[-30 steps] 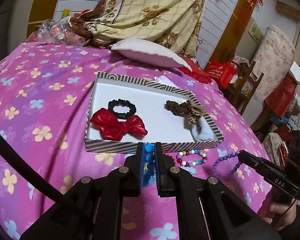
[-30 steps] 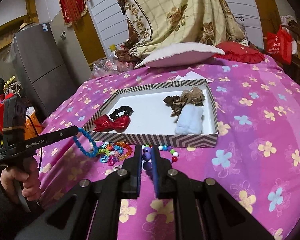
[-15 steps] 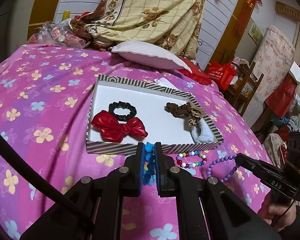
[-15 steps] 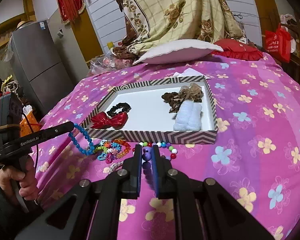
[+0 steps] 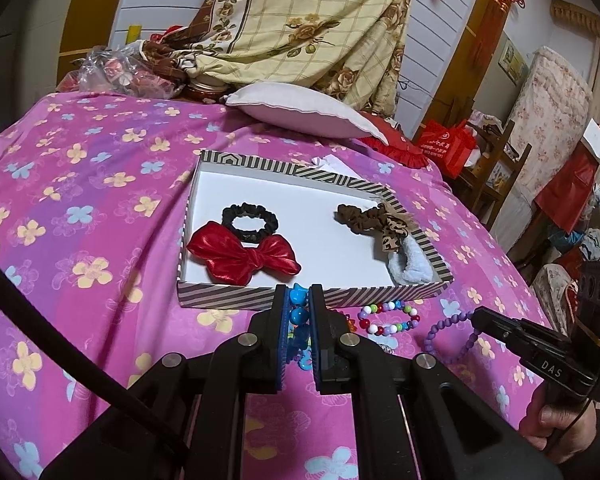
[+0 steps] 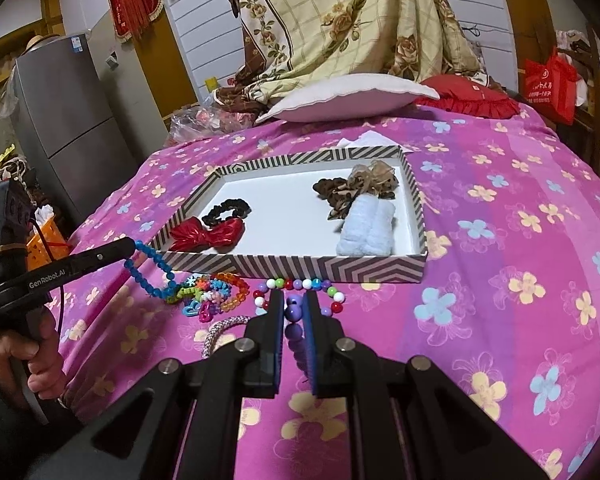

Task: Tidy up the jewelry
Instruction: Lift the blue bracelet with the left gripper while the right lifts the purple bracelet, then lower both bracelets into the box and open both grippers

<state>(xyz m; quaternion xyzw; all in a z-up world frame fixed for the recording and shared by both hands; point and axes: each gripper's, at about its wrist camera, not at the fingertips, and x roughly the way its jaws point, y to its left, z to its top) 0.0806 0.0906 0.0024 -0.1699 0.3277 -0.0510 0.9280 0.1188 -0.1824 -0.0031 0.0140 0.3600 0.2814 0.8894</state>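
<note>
The left gripper [image 5: 299, 304] has its fingers closed on a blue bead bracelet [image 6: 152, 272], a string of glossy round blue beads. In the right wrist view this bracelet hangs from the gripper's tip in a loop, and its low end reaches the pile of coloured plastic bracelets [image 6: 216, 294] on the bed. The right gripper [image 6: 293, 308] has its fingers clamped on a purple bead bracelet [image 5: 448, 334], made of matte lilac beads. In the left wrist view it droops from the tip as an open arc, just off the bedspread [image 5: 100, 208].

Both bracelets sit just in front of the near wall of the striped box [image 5: 236, 295], which lies flat on the bed with its long axis running left to right. Inside, on its white floor, lie a red bow [image 5: 242, 256] and a black scrunchie [image 5: 250, 222] at the left, a brown scrunchie [image 5: 370, 220] and a pale blue fluffy band [image 5: 410, 266] at the right. A multicoloured bead bracelet [image 5: 388, 316] lies between the two grippers, close to the box.

The bedspread is pink-purple with yellow and blue flowers. Behind the box rest a white pillow [image 5: 300, 110], a red cushion [image 6: 468, 94] and a cream floral quilt [image 5: 312, 28] against a white panelled wall. A grey fridge [image 6: 60, 120] stands at the left.
</note>
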